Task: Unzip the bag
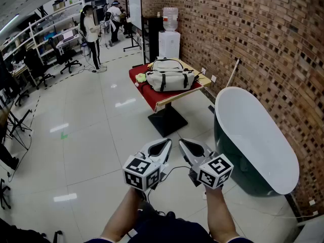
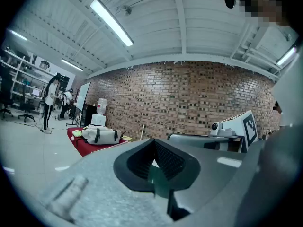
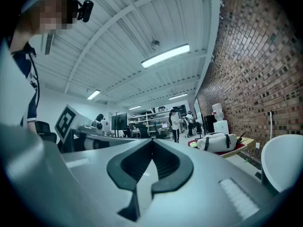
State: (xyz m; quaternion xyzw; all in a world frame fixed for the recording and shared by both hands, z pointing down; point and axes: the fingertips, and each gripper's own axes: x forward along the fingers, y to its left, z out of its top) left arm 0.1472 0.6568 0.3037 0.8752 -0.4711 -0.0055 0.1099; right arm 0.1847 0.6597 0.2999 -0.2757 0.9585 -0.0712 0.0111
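A pale grey bag (image 1: 170,78) with dark straps lies on a small table with a red cloth (image 1: 147,92), well ahead of me across the floor. It also shows small in the left gripper view, bag (image 2: 101,135), and in the right gripper view, bag (image 3: 217,141). My left gripper (image 1: 168,142) and right gripper (image 1: 181,142) are held side by side at waist height, far short of the table. Both are shut with nothing between the jaws and point level toward the bag.
A white bathtub (image 1: 253,135) stands to the right along the brick wall (image 1: 253,39). A water dispenser (image 1: 169,37) is behind the table. A green object (image 1: 140,77) lies at the bag's left. People stand near desks (image 1: 91,34) at the far left.
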